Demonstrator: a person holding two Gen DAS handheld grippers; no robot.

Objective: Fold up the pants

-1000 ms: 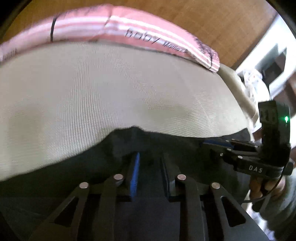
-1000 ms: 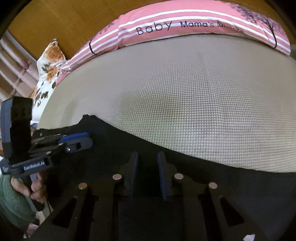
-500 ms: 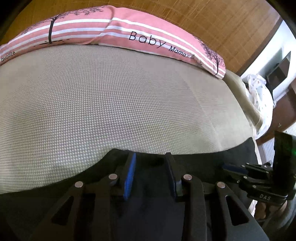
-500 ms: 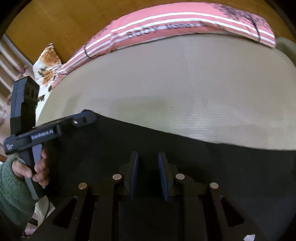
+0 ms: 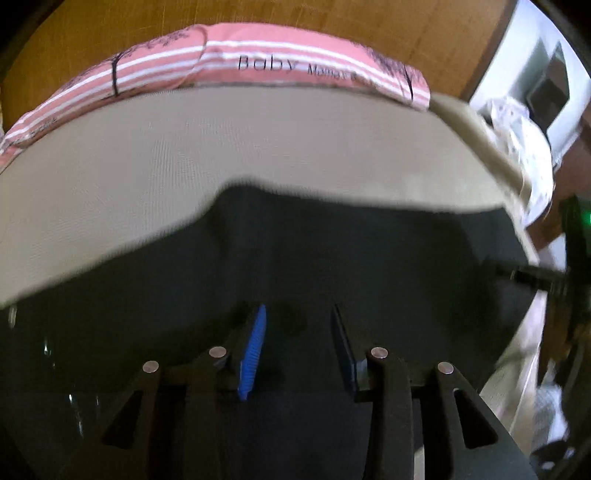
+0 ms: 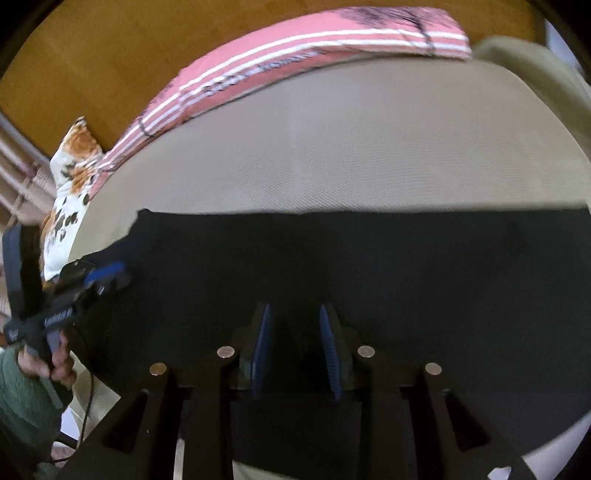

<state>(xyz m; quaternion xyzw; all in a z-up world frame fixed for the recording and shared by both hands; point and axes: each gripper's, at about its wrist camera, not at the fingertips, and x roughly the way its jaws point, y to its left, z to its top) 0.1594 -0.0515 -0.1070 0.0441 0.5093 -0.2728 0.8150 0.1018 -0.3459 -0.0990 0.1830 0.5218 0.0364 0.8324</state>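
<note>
Beyond the black pants (image 5: 332, 258), a pink pillow (image 5: 295, 66) (striped).

Cloth nearly everywhere I look.
The pants (image 6: 369, 258) are matt black fabric on a beige, finely woven bed (image 6: 351, 147); the striped pink pillow (image 5: 277, 66) looks smooth cotton, against a glossy wooden headboard (image 5: 110, 33).

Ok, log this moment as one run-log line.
task: fold pants | pants: flat on bed | left tongs: opening, over pants | right tongs: opening, over pants | pillow: far edge
</note>
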